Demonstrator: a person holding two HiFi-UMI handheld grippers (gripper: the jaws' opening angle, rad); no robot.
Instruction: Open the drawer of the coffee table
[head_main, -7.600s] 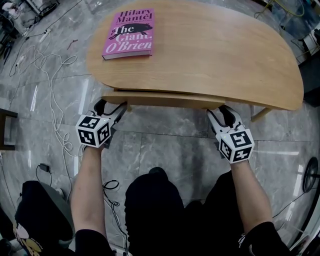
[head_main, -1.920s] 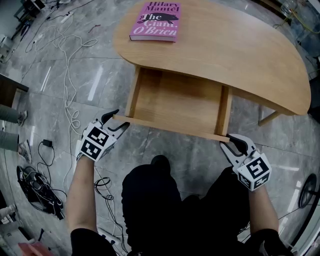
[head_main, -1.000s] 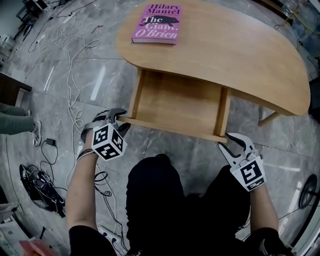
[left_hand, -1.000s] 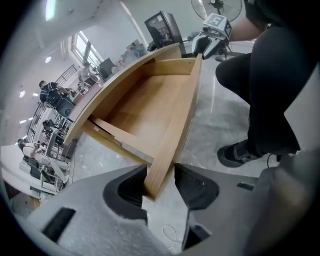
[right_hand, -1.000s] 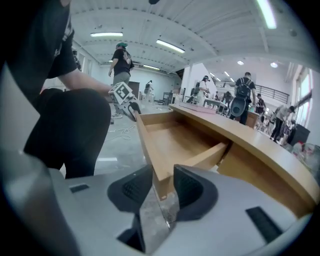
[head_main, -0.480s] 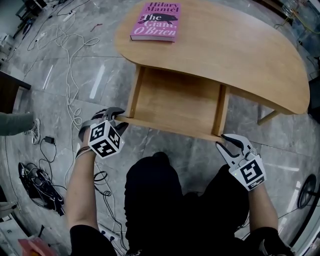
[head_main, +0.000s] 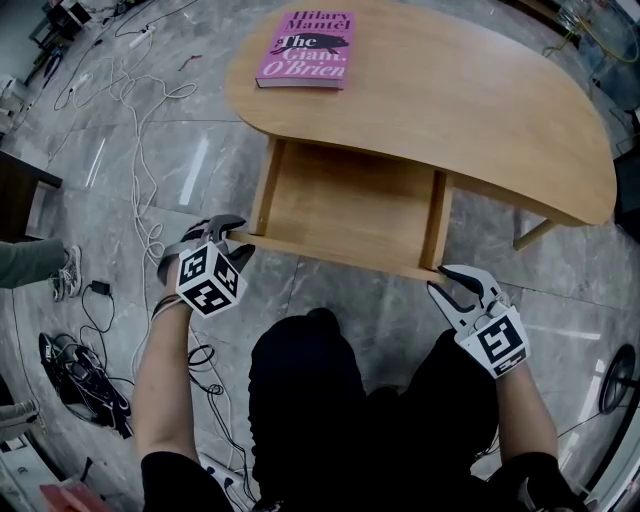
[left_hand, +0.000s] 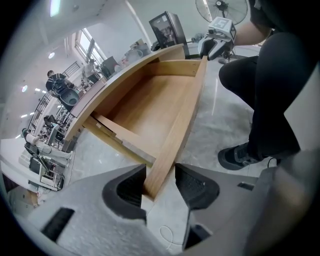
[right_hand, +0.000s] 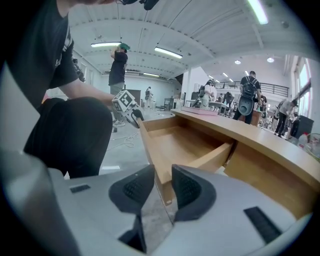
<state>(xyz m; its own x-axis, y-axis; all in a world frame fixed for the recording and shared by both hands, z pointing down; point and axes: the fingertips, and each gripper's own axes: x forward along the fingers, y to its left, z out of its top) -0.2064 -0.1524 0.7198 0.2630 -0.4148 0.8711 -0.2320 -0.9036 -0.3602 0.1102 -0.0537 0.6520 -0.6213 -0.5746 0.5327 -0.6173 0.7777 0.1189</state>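
Now the drawer (head_main: 350, 205) is jutting out, front edge running from left claw (head_main: 243, 237) to right claw (head_main: 440, 280), jaws spreading, seemingly loose, around its corners.

A pink paperback (head_main: 305, 48) lay flat; white cables (head_main: 141, 185) and a black cable tangle (head_main: 75, 385) sprawled across the grey marble floor (head_main: 335, 288).

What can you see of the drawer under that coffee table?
The drawer is a shallow, open-topped box of pale wood like the coffee table. It has a flat floor, two side walls and a plain front board, no handle visible. It stands pulled well out, level and empty. Each end of its front board sits between the jaws of the left gripper and right gripper, which have just been opening, not clamping it.
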